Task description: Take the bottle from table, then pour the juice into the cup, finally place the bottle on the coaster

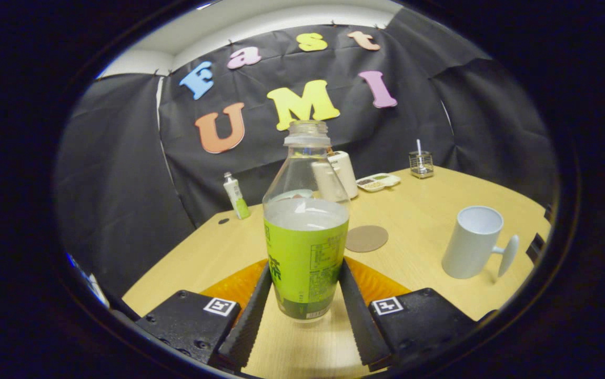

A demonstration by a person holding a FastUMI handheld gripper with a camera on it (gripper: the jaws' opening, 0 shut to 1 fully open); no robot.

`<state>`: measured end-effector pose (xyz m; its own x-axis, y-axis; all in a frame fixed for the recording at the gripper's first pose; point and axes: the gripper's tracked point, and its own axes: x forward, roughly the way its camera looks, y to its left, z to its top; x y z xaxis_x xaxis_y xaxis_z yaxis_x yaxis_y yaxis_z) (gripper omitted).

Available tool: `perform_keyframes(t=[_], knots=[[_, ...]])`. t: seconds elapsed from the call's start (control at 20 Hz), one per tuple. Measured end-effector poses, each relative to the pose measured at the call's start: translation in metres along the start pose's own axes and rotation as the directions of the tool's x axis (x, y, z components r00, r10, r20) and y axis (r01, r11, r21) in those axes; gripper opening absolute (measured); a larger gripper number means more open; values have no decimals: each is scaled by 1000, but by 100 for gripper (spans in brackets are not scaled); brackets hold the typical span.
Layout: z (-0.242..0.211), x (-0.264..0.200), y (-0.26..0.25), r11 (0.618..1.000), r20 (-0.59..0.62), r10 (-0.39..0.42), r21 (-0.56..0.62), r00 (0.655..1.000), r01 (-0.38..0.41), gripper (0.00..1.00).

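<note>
Here the tool [305, 287] grips the bottle [305, 231], coaster [366, 238] just beyond, cup [474, 242] apart.

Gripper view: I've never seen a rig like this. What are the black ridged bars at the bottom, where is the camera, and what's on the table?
The camera rides on a hand-held claw and looks forward along its two black ridged fingers. They press on both sides of an uncapped bottle with a green label, partly full, its base seemingly just above the wooden table. An orange mat lies under it. Beyond the bottle is a round brown coaster; right of that, a white cup. Further back are a small tube, a white container, a tray and a small glass holder.
</note>
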<state>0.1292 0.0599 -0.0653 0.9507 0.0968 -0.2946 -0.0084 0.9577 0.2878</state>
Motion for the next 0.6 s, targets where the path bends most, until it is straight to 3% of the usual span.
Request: perform_keyframes(t=[0.4, 0.6], knots=[[21, 1, -13, 954, 47, 84, 284, 995, -94, 79], [26, 0, -10, 892, 66, 140, 425, 988, -155, 79]])
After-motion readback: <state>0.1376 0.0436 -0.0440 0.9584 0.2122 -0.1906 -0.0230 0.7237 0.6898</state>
